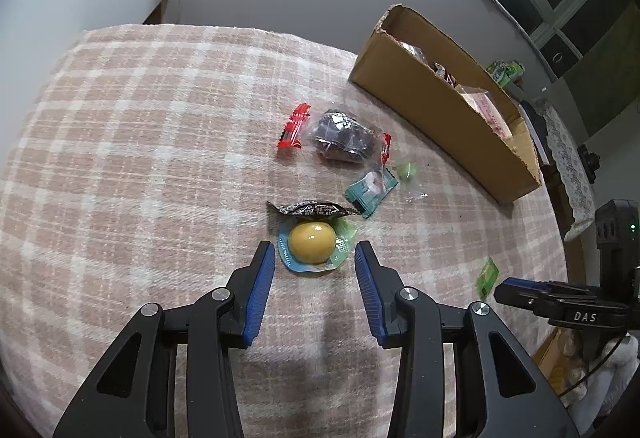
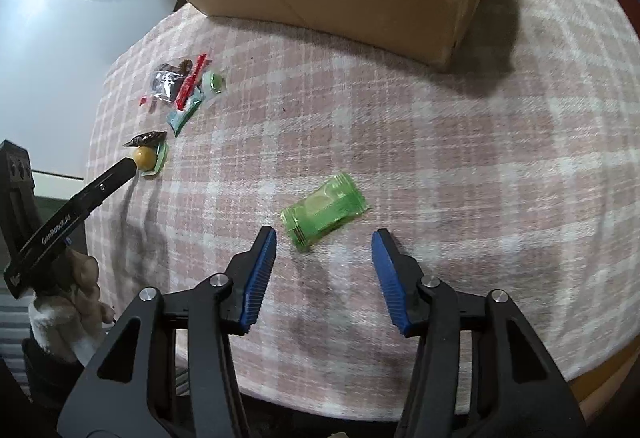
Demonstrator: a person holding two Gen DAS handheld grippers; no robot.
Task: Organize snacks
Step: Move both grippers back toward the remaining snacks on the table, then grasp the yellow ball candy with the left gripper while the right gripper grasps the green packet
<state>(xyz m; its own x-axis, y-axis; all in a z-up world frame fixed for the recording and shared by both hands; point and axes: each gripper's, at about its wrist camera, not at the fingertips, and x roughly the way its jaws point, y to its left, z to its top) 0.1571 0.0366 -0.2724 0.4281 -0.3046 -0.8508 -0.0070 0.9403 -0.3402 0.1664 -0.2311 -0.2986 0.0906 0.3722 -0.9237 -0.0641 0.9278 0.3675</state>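
Observation:
A round yellow jelly cup [image 1: 313, 247] in a clear green-blue wrapper lies on the checked cloth, just ahead of my left gripper [image 1: 315, 250], whose blue pads stand open on either side of it without touching. A green wrapped candy [image 2: 324, 211] lies tilted just beyond my right gripper [image 2: 324, 236], which is open with nothing pressed between its pads. Behind the jelly cup lie a black sachet [image 1: 312, 209], a teal packet [image 1: 370, 192], a dark snack in clear wrap [image 1: 340, 136] and a red stick [image 1: 294, 126]. The cardboard box [image 2: 320, 4] holds several snacks.
The pink checked cloth [image 1: 140, 158] covers a round table whose edge falls away on the near side in the right wrist view. A small green candy [image 1: 407, 171] sits near the box [image 1: 440, 106]. A plush toy [image 2: 68, 302] stands off the table at the left.

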